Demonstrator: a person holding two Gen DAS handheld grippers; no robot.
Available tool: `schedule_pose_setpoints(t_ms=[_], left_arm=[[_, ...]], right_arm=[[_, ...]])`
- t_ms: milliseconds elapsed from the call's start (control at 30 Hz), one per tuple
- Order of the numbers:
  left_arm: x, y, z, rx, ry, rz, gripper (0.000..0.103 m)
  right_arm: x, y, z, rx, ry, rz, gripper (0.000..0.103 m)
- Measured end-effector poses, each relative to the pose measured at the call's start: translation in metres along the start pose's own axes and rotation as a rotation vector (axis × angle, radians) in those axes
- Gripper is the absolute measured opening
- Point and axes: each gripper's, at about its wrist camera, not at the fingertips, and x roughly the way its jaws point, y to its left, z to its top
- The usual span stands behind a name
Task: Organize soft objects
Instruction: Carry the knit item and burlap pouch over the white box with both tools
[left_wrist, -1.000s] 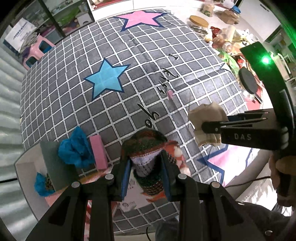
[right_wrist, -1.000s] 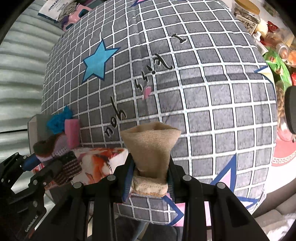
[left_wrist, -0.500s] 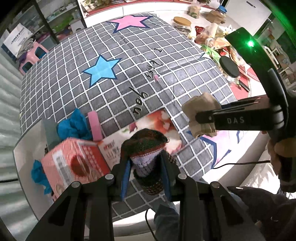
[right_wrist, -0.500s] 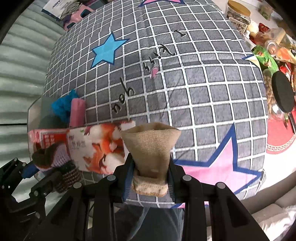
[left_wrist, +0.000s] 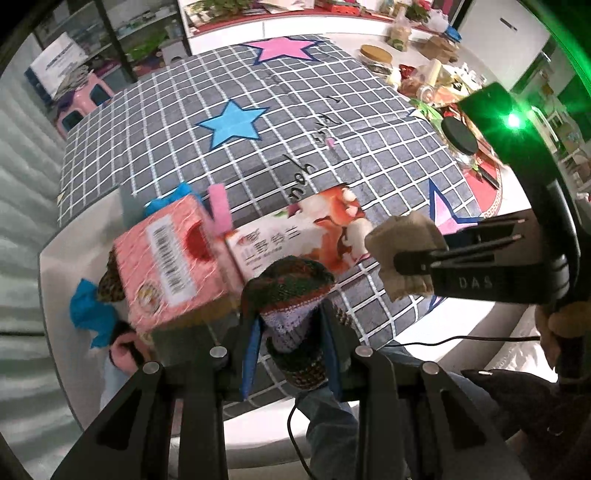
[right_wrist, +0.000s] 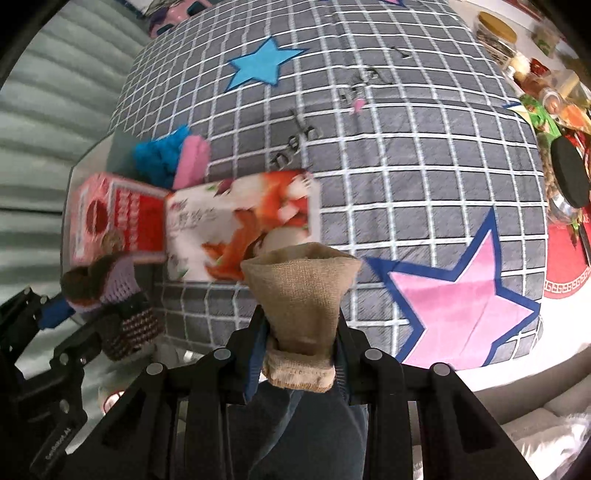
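**Soft objects in both grips, clear of the bench**

Soft objects are what both tools carry here: a striped knitted piece (left_wrist: 291, 295) is clamped in the left gripper (left_wrist: 290, 332), and a tan sock-like pouch (right_wrist: 301, 295) is clamped in the right gripper (right_wrist: 301, 347). Both hang in the air near the front edge of the bench (right_wrist: 424, 155), which is covered by a grey checked cloth with stars.

Going from the larger to the smaller: the red and white carton (right_wrist: 236, 236) on the cloth looks light but stiff, the only rigid thing in the group, and it would be best taken by an edge or a flap. The knitted piece looks light, thick and springy; the jaws pinch it at mid-body, and the yarn should give friction enough, though its lower end droops free. The tan pouch looks lighter and thinner still, limp, bunched between the jaws just above its cuff; a hold on that doubled cuff would be the surest. The blue fluffy cloth (right_wrist: 160, 158) and the pink sponge-like block (right_wrist: 192, 162) beside the carton seem the lightest, easily squashed.

Much is hard to read. Motion blur smears the carton's print. What lies in or behind the carton is mostly hidden; only blue and dark knitted scraps show at its side in the left wrist view. The clutter at the far right is too small to name.
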Motion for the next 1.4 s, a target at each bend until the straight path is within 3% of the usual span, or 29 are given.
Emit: schedule_pose_setpoints(t_ms=[900,1400], left_arm=[[-0.050,0.105,-0.089,-0.363,-0.111,0.114,0.033],[-0.050,0.146,-0.120,-0.524,-0.104,0.137,0.033]], right_arm=[[0.014,0.164,-0.017,-0.410,0.050,0.035,0.034],[0.017,0.226,-0.018,-0.581,0.080,0.050,0.034]])
